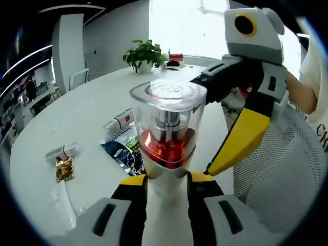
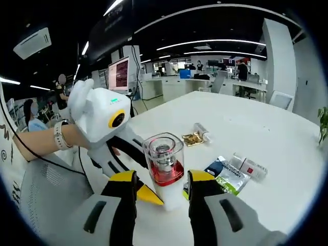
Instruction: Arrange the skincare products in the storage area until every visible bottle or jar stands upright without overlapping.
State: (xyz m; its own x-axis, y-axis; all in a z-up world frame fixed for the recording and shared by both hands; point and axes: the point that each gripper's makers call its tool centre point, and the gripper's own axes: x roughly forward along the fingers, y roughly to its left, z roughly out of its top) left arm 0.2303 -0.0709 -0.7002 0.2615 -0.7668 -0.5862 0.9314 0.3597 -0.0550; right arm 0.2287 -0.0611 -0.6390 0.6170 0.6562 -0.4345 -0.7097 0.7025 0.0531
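Left gripper view: the left gripper [image 1: 166, 179] pinches the white base of a pump bottle [image 1: 167, 128], which stands upright on the white table [image 1: 82, 118] between the two yellow-tipped jaws. The bottle has a clear cap over a silver pump stem and a red lower section. The right gripper [image 1: 241, 138] enters from the right, held by a person's hand [image 1: 302, 95]; its yellow jaw tip slants down to just beside the bottle's base. Whether it touches the bottle cannot be told from this view. On the table behind the bottle lie a blue and green sachet [image 1: 123, 148] and a white tube with a red label [image 1: 122, 119]. Further left lie a small clear vial [image 1: 60, 152] and, touching it, a gold packet [image 1: 64, 169]. A potted plant [image 1: 144, 54] stands at the far side of the table.

Right gripper view: the right gripper [image 2: 161, 192] has its jaws spread, one on each side of the same pump bottle [image 2: 164, 164], with a gap visible at each side. The left gripper [image 2: 128, 174] comes in from the left, held by a hand wearing a wristband [image 2: 59, 134]; its yellow jaw tip sits against the bottle's base. To the right of the bottle lie the sachet [image 2: 225, 177] and the white tube [image 2: 248, 166]; beyond it lie the gold packet [image 2: 192, 138] and the vial [image 2: 202, 130].
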